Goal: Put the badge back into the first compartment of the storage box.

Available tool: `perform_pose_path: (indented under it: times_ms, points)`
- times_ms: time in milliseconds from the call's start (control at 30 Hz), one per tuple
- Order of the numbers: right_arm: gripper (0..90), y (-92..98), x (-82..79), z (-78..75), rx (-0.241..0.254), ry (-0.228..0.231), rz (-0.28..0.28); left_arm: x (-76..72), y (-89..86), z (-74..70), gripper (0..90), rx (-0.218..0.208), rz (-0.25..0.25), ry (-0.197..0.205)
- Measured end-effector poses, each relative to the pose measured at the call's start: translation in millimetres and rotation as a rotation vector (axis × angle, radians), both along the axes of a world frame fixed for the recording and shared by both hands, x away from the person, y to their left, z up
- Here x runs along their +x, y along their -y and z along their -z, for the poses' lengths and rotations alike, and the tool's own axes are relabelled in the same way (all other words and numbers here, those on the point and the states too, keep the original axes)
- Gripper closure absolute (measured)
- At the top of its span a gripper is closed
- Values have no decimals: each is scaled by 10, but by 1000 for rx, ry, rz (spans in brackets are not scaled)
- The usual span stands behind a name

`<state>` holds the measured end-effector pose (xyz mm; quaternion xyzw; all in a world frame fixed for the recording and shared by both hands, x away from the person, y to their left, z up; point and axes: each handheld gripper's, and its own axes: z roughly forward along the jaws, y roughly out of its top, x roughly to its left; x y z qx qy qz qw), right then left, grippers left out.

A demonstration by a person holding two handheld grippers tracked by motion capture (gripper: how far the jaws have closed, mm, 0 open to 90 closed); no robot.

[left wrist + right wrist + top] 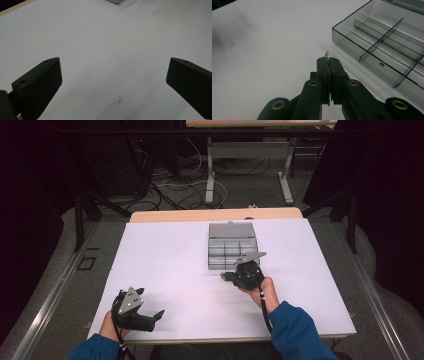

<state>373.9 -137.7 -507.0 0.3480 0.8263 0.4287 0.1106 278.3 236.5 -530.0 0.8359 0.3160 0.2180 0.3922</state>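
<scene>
Right gripper view, jaws pinching small screw (pixel 327 54)

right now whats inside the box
The box has clear dividers; one near compartment holds a single small part. The others in view look bare. Its far end is out of frame, so those compartments cannot be judged.

The table (pixel 165 265) has a plain white top with a light wood strip along its far edge. Toward the far right of that top sits a smoky grey, see-through compartment box (pixel 231 247) with dividers of the same tint. The right tool (pixel 328 60) is matt black with brass-coloured rivets, and a tiny silvery screw (pixel 327 54) glints at its tip. The left tool (pixel 150 317), near the table's front left corner, is black under a pale grey plate. The sleeve (pixel 300 332) is blue.
</scene>
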Motion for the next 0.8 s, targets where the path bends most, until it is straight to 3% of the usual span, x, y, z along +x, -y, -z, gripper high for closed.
perform_pose_path:
  times_ms: [67,200,300,367,800]
  points:
    - [886,30,-1,-23,-11,-13,4,1,-2,2,5,0,2,1]
    - [886,61,-9,-32,7,4,21,1,3,3,5,-1,0,-3]
    - [886,96,-25,-57,-13,-4,12,-2,0,0,5,-1,-1,-1]
    - [886,104,-26,-49,6,17,18,-2,1,1,5,-2,-3,1]
    - [885,322,-60,-132,9,43,59,-3,2,-3,5,1,-2,0]
